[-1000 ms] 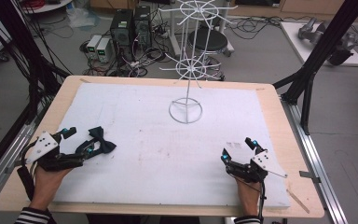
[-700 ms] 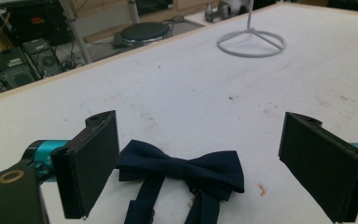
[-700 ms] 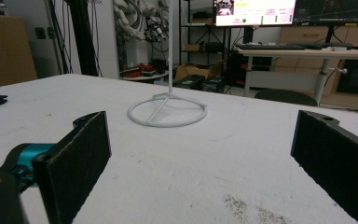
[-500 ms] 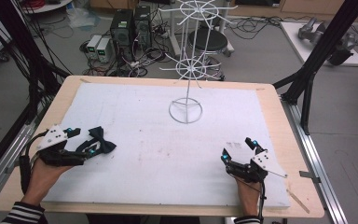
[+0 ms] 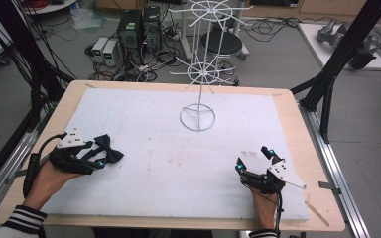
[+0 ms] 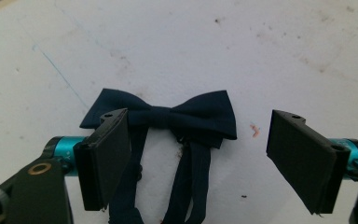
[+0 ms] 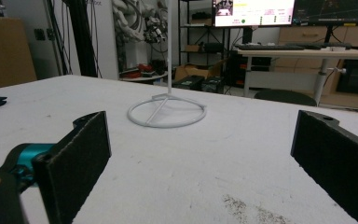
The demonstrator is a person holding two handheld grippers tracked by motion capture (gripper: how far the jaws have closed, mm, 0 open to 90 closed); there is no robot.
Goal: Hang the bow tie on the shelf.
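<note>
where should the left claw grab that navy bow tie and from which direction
Probably the centre knot of the bow tie, coming straight down from above. It lies flat on the white table mat, wings spread sideways and straps trailing toward the left claw, so the narrow knot is the firmest, thickest part. The claw is open and already straddles the tie; one jaw overlaps a wing, so centre it on the knot first.

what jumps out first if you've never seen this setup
A dark navy bow tie lies on the white table cover at its left edge, with the left gripper open right over it. Toward the far middle stands a white wire rack on a ring base. The right gripper rests open near the front right.
</note>
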